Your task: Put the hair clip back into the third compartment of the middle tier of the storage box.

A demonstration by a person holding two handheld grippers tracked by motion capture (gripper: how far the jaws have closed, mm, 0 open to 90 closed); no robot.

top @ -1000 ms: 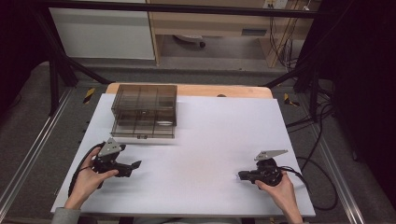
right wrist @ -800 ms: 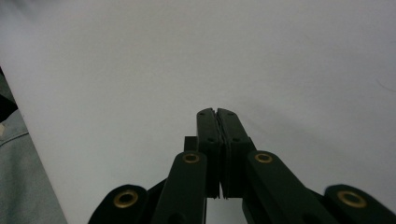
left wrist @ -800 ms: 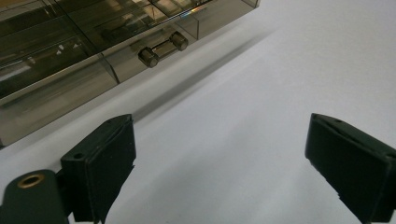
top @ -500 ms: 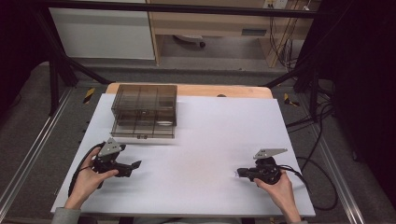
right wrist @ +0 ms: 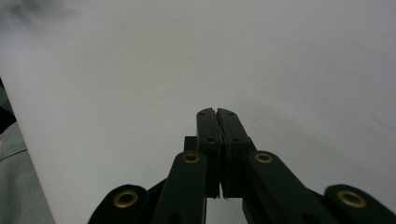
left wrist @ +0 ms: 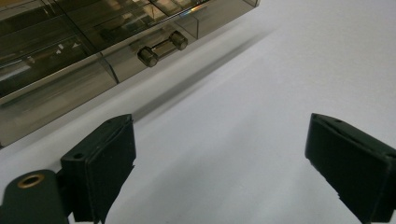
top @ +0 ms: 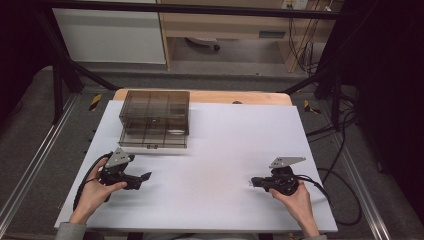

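A smoky transparent plastic organiser box [top: 155, 119] with compartments and a small latch stands at the table's far left; its front edge and latch [left wrist: 162, 47] fill the top of the left gripper view. My left gripper [top: 142, 179] rests low on the white table [top: 225, 150] in front of that box, jaws wide apart with nothing between them [left wrist: 219, 163]. My right gripper [top: 254, 182] lies near the front right of the table, pointing left, its two jaws pressed together on nothing [right wrist: 217, 116].
The white tabletop lies on a wooden board [top: 210, 96] whose edge shows at the back. Black cables [top: 340, 195] trail off the right side. Dark frame legs and a floor rail [top: 30, 170] flank the table.
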